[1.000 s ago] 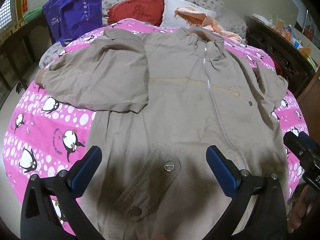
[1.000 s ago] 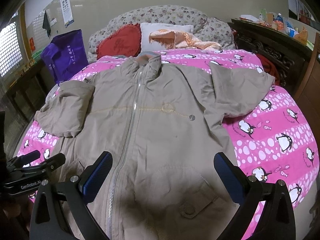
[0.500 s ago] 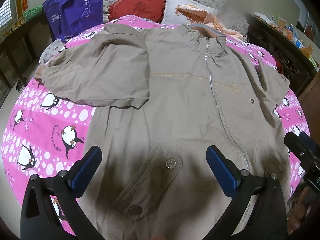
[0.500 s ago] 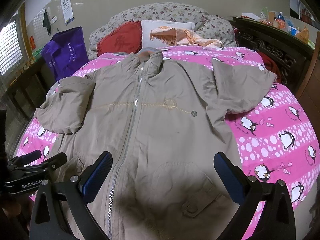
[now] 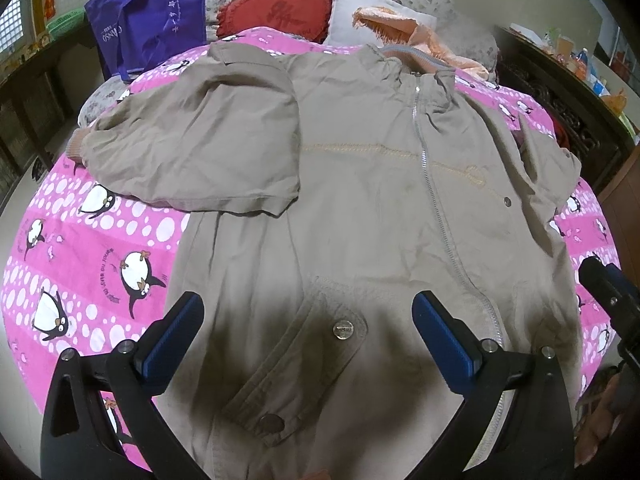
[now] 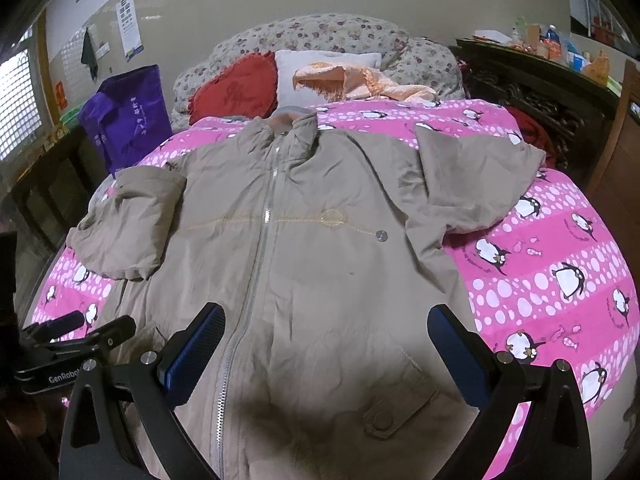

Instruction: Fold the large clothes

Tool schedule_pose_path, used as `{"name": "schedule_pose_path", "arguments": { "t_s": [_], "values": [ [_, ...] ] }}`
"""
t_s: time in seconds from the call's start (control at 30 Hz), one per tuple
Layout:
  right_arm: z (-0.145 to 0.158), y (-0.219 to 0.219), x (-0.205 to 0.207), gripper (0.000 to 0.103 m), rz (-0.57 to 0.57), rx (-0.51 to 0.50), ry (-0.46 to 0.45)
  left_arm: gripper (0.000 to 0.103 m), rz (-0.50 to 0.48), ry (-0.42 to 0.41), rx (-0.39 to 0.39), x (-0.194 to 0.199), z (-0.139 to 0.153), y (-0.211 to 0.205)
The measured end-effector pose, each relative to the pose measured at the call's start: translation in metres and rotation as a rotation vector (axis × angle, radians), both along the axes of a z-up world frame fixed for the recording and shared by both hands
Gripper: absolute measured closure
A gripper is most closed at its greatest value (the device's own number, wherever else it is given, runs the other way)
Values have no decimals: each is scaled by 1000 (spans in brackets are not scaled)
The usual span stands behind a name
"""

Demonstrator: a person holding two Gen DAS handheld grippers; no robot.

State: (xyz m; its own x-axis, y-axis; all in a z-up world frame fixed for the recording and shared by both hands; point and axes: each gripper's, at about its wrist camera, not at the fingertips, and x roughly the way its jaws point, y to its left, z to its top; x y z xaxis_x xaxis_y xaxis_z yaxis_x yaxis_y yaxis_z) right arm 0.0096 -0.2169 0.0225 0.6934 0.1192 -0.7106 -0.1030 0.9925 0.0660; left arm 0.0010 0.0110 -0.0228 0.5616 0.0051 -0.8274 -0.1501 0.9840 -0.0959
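A large beige jacket (image 5: pixel 360 216) lies face up and spread flat across a bed, zipped closed, with its collar toward the pillows and its hem toward the cameras. A silver zipper (image 6: pixel 256 264) runs down its middle. A line of pale stitching crosses the chest. On the viewer's left the sleeve (image 5: pixel 200 148) lies out sideways, its end toward the edge of the bed. The other sleeve (image 6: pixel 476 184) stretches out to the right over the cover. A flap pocket (image 5: pixel 304 364) with round snaps sits low on the front.

The left gripper (image 5: pixel 306 332) hovers over the lower part of the jacket, its blue-padded jaws set wide apart and holding nothing. The right gripper (image 6: pixel 324 344) hovers over the hem near the zipper, its jaws likewise wide and holding nothing. Each gripper shows at the edge of the other's view.

The bed is covered by a pink bedspread (image 6: pixel 560 280) printed with penguins and white dots. At its head are a red heart-shaped cushion (image 6: pixel 236 92), a white pillow (image 6: pixel 320 64) and a peach cloth (image 6: pixel 360 80) draped over it, all in front of floral bedding. A purple bag (image 5: pixel 152 12) stands at the left of the bed. Dark carved wooden furniture (image 6: pixel 532 92) with small items on top stands at the right.
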Motion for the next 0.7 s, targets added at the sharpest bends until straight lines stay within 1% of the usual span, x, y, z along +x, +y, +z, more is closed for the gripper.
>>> {"name": "schedule_pose_path", "arguments": {
  "t_s": [0.1, 0.3, 0.7],
  "values": [
    [-2, -1, 2, 2, 3, 12, 10, 0, 2, 3, -4, 1, -2, 1],
    [-5, 7, 1, 2, 27, -6, 17, 0, 6, 11, -10, 2, -6, 3],
    [-6, 13, -1, 2, 39, -16, 14, 0, 8, 12, -16, 1, -6, 6]
  ]
}}
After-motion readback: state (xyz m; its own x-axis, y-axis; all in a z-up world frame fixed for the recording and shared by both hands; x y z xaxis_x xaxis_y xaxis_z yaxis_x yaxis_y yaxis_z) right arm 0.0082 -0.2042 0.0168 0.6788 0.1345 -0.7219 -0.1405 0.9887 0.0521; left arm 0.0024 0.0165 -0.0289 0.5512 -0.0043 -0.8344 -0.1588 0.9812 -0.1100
